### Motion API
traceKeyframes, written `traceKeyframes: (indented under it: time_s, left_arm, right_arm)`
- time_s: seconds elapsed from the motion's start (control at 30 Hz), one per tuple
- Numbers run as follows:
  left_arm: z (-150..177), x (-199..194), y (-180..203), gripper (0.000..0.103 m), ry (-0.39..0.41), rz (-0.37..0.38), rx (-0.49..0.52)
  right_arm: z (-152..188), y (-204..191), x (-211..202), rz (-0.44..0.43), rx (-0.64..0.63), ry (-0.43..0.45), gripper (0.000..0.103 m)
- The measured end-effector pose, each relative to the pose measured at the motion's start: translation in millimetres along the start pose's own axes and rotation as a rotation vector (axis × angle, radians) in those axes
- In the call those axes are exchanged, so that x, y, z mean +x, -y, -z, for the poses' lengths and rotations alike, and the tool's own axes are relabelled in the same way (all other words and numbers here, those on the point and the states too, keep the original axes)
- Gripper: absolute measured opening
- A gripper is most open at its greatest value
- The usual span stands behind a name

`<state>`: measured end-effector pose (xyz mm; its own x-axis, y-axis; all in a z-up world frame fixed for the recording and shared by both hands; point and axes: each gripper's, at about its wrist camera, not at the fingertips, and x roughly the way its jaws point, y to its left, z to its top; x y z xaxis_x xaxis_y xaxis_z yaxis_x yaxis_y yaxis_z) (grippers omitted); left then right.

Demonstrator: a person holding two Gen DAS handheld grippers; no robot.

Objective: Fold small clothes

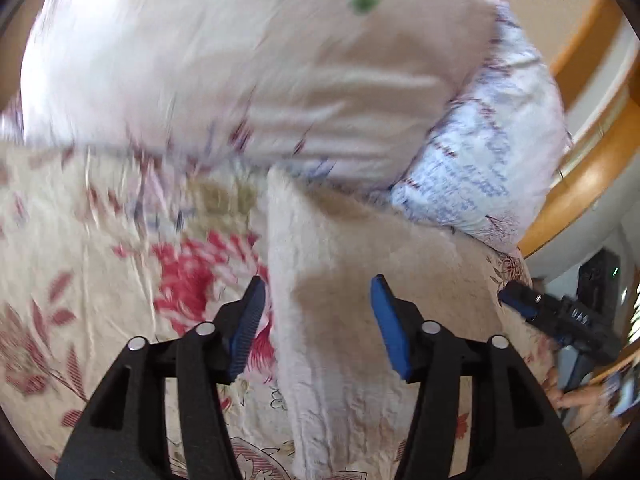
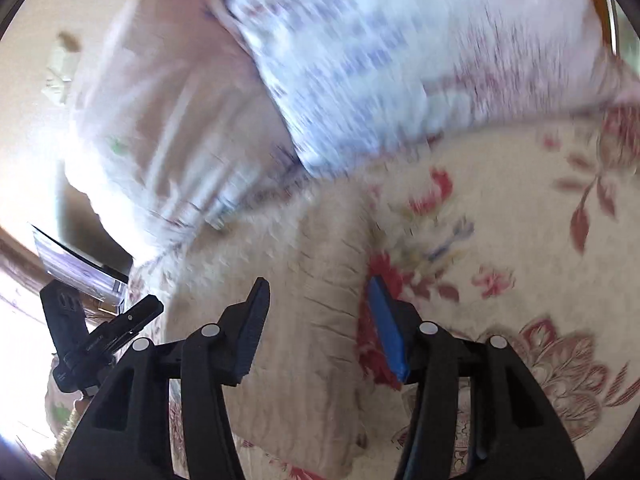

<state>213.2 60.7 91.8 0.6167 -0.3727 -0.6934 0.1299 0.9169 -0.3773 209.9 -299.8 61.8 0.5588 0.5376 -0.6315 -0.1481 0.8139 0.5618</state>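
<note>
Motion blur smears the pillows (image 1: pixel 260 72). Crinkled cream cloth (image 1: pixel 340 320) on floral bedsheet (image 1: pixel 80 260); left gripper (image 1: pixel 318 304) and right gripper (image 2: pixel 318 308) gape, empty.

Pillows (image 1: pixel 256 68) crowding bedspread (image 1: pixel 80 240) ahead

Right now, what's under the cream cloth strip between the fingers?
The cream cloth lies on the floral bedsheet, whose red flowers show along its edges. Behind its far end sit pillows. Whatever is beneath the cloth itself is covered. Both grippers open, left, right.

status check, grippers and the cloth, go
Left gripper open, right gripper open, neither holding. Cream textured folded cloth flat on floral bedsheet. Pillows behind, nothing blocking.
</note>
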Motion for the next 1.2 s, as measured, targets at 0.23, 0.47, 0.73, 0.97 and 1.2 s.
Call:
traceKeyframes:
  time_s: [0.23, 0.47, 0.73, 0.97, 1.2]
  left_arm:
    - [23.3, 16.3, 53.2, 0.064, -0.085, 0.002, 0.253]
    - [39.0, 43.4, 44.7, 0.061, -0.114, -0.036, 0.271]
    - [33.8, 7.3, 38.2, 0.068, -0.021, -0.074, 0.174]
    - [67.3, -50.8, 26.0, 0.098, 0.124, -0.320, 0.166]
    - [101.4, -48.6, 17.1, 0.101, 0.018, -0.369, 0.124]
  right_arm:
    - [16.6, -44.3, 31.5, -0.010, -0.230, -0.141, 0.054]
    - [17.8, -34.9, 55.5, 0.031, -0.230, -0.171, 0.053]
    - [28.7, -61.8, 40.3, 0.114, -0.238, -0.095, 0.082]
    - [69.6, -71.4, -18.4, 0.379, -0.295, 0.128, 0.102]
    - [101.3, -68.2, -15.5, 0.477, -0.265, 0.088, 0.102]
